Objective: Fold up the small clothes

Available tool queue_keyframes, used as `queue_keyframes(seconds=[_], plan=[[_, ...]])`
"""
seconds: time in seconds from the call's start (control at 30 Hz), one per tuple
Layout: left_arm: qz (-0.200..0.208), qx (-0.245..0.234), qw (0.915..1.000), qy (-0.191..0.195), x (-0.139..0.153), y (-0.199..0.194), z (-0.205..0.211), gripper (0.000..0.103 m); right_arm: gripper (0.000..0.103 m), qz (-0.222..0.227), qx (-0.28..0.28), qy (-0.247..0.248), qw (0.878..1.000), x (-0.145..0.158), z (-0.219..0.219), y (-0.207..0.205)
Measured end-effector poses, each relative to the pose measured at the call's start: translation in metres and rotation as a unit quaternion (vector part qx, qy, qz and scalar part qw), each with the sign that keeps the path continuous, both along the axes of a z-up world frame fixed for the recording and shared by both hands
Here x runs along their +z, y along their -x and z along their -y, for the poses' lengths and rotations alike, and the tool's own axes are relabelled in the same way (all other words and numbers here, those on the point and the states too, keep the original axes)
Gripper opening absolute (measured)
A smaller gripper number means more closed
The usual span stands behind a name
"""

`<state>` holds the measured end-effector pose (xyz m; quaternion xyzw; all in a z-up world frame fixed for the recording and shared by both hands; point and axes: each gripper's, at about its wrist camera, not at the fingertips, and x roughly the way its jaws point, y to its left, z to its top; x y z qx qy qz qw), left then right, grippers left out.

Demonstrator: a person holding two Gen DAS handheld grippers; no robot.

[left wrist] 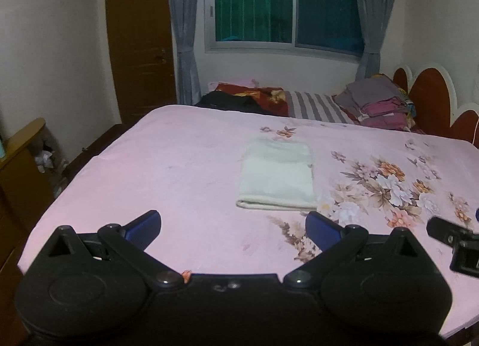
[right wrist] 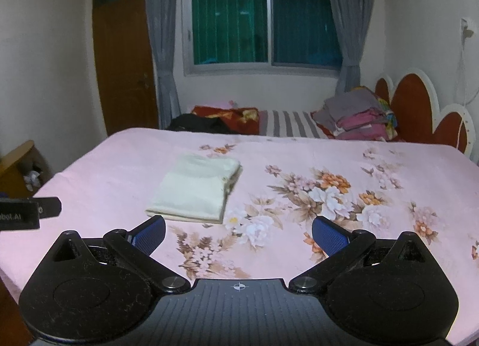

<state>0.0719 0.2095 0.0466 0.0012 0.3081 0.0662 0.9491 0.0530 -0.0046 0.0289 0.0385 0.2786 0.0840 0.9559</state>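
A small white cloth [left wrist: 277,176] lies folded into a neat rectangle on the pink floral bedsheet [left wrist: 179,166]. It also shows in the right wrist view [right wrist: 196,188]. My left gripper [left wrist: 233,226] is open and empty, held above the sheet just short of the cloth's near edge. My right gripper [right wrist: 239,233] is open and empty, to the right of the cloth and short of it. The right gripper's body shows at the right edge of the left wrist view [left wrist: 455,241]; the left gripper's body shows at the left edge of the right wrist view [right wrist: 27,211].
A pile of folded clothes [left wrist: 377,103] sits at the far right by the red headboard [left wrist: 431,97]. A dark garment [left wrist: 230,100] and a striped cloth [left wrist: 314,104] lie along the far side. A wooden shelf [left wrist: 21,148] stands left of the bed.
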Motion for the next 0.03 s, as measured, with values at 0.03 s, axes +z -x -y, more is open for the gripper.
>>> queue_keyframes(seconds=[0.03], plan=[[-0.002,0.0,1.0,-0.001,-0.0021,-0.0086,-0.0007,0.103,0.103,-0.004,-0.003,0.0,1.0,-0.0026,0.0014,-0.0044]])
